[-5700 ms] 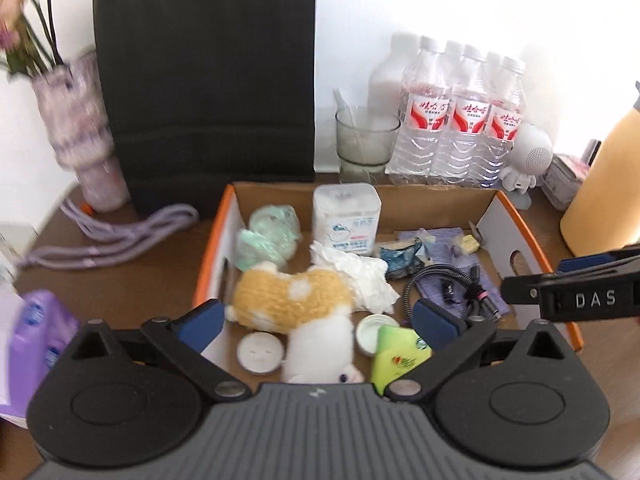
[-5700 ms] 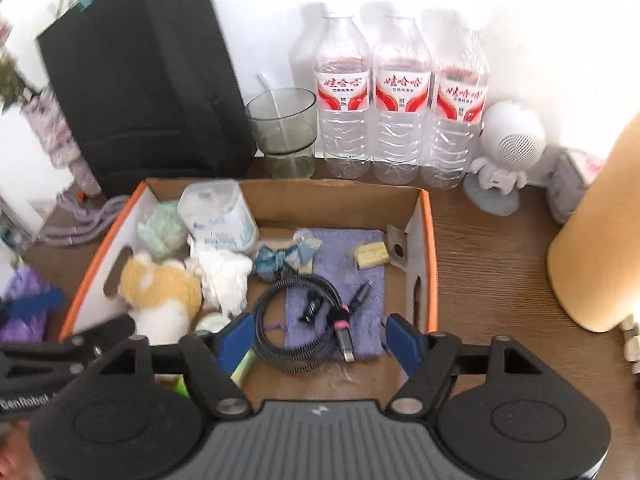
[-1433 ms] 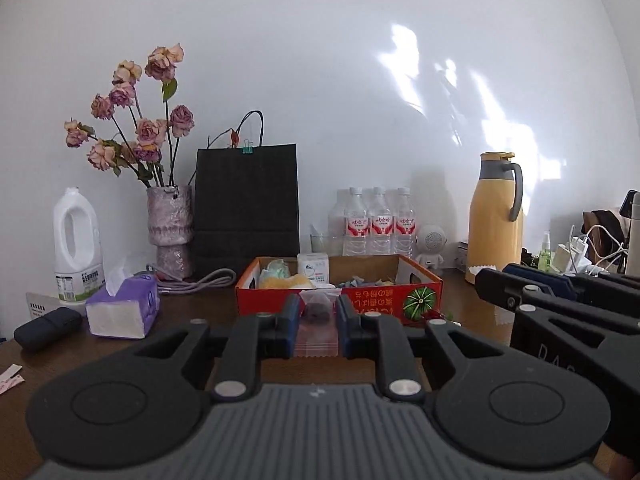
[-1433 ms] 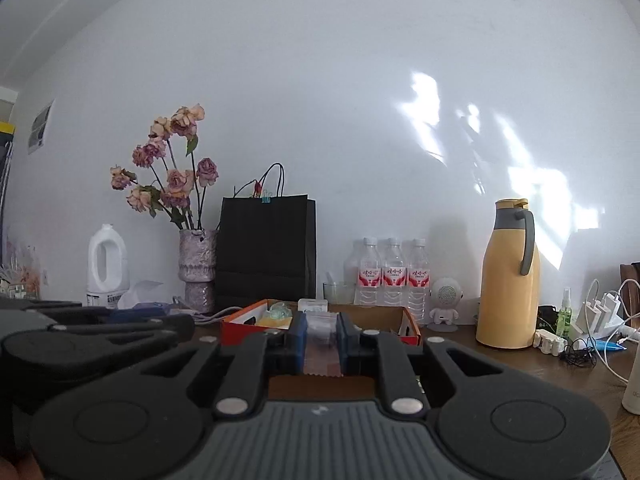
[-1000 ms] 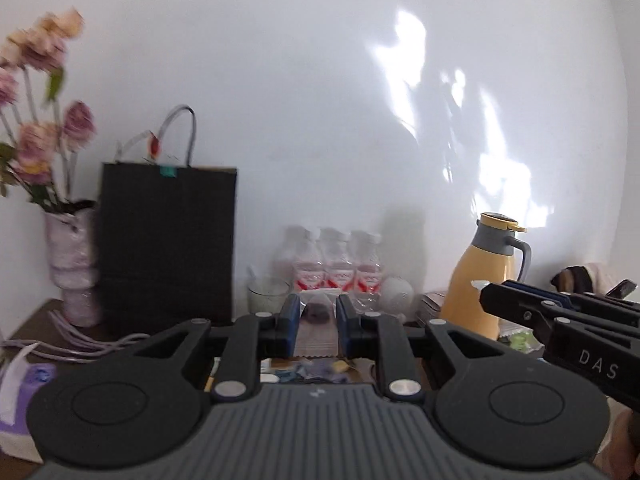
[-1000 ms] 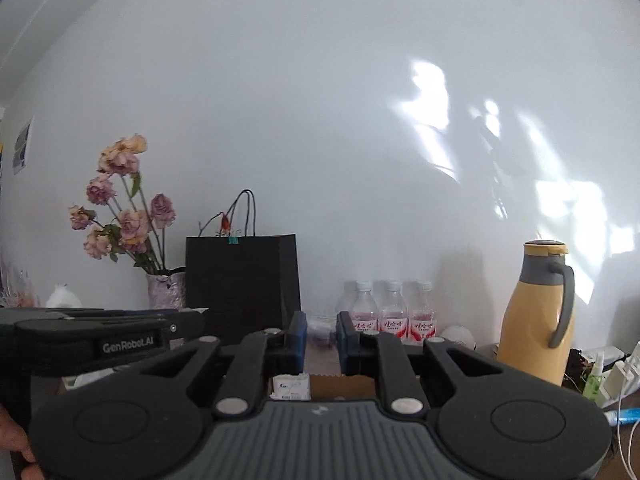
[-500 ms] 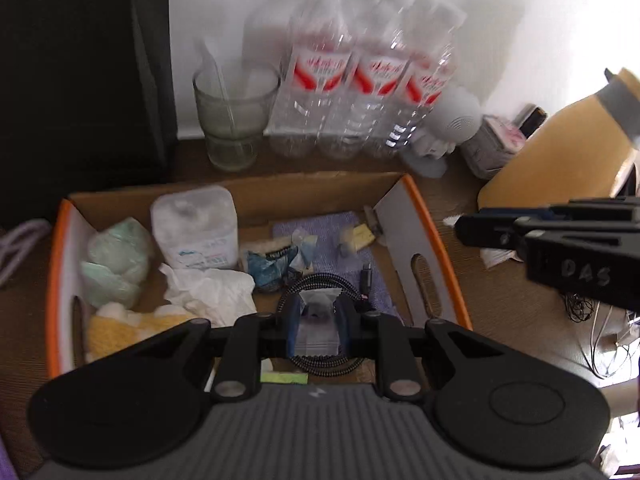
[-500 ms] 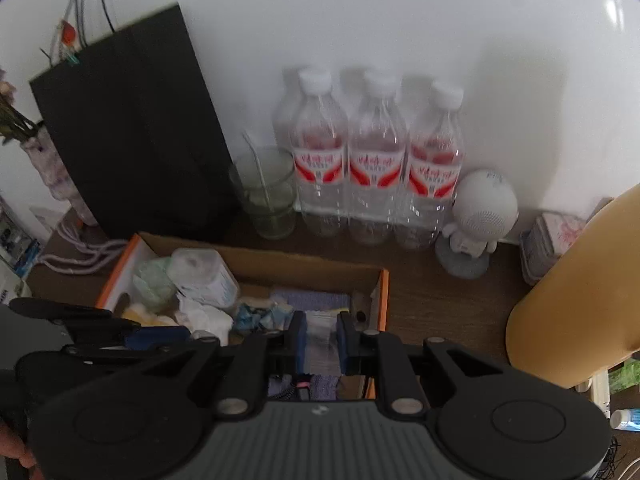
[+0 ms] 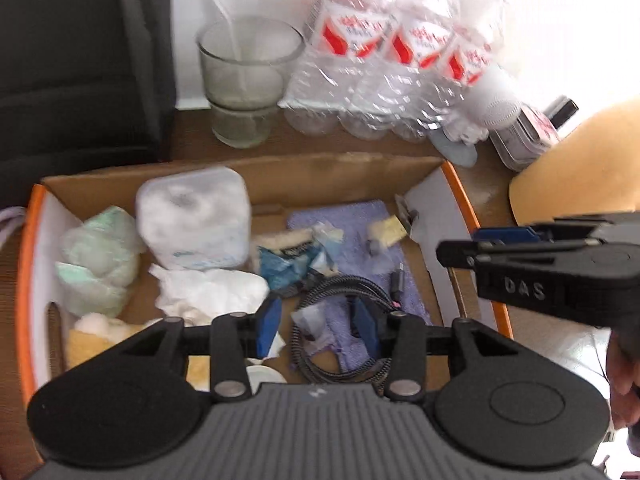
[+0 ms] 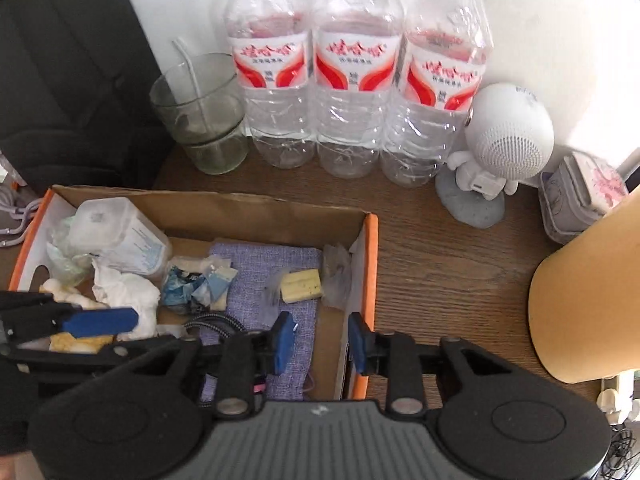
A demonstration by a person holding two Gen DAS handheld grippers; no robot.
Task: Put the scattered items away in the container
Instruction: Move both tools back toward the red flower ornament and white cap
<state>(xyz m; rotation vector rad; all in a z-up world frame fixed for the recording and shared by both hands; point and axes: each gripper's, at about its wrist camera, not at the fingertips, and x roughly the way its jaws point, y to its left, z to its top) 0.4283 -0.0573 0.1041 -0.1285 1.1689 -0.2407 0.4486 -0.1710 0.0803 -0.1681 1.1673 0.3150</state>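
Both grippers released above the cardboard box (image 9: 460, 188), left gripper (image 9: 316, 326) jaws just parted over a small clear packet (image 9: 310, 318) dropping onto the coiled cable (image 9: 344, 292), right gripper (image 10: 318, 340) jaws just parted and empty; remaining scattered items not visible.

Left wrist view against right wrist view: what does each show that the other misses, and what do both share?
Only the left wrist view shows the small clear plastic packet lying between the open left gripper fingers. Only the right wrist view shows the whole white round-headed astronaut figurine. Both show the orange-edged cardboard box, the purple woven cloth, the clear drinking glass and three red-labelled water bottles.
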